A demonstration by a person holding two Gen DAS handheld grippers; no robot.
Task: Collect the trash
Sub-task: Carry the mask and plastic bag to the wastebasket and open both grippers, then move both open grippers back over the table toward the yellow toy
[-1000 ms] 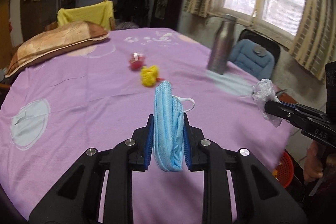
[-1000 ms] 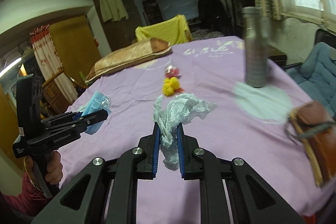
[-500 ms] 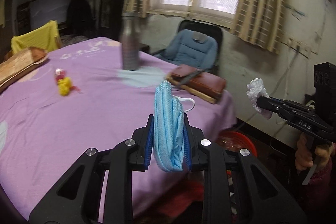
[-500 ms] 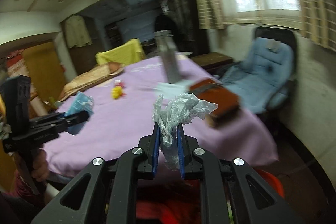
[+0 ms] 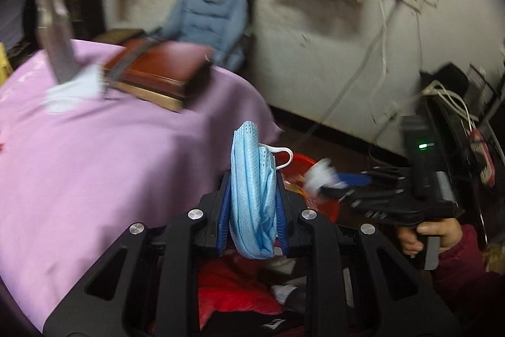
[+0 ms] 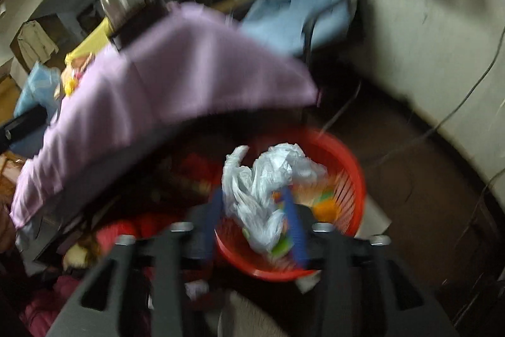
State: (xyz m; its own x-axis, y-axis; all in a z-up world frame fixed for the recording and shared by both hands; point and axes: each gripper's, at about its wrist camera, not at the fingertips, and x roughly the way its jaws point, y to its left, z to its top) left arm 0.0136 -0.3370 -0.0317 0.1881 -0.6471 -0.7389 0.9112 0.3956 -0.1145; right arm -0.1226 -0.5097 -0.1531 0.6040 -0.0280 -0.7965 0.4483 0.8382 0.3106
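My left gripper [image 5: 252,179] is shut on a folded blue face mask [image 5: 249,198], held upright beyond the table's edge. To its right, my right gripper [image 5: 334,182] hangs over a red basket [image 5: 300,161] on the floor. In the right wrist view the right gripper [image 6: 254,204] points down into that red basket [image 6: 353,166]. Its jaws are opening, and a crumpled clear plastic bag [image 6: 268,179] sits loose between the spread blue pads. The basket holds colourful scraps. The left gripper [image 6: 19,122] with the mask [image 6: 38,87] shows at the far left.
A table under a purple cloth [image 5: 94,147] carries a brown bag on books [image 5: 157,65] and a metal bottle [image 5: 53,30]. A blue padded chair [image 5: 208,21] stands by the wall. Red cloth [image 5: 233,289] lies on the floor below. Cables hang along the wall.
Both grippers have swung off the table, to the right and down toward the floor basket. The right jaws have spread apart around the plastic bag. The mask stays clamped.
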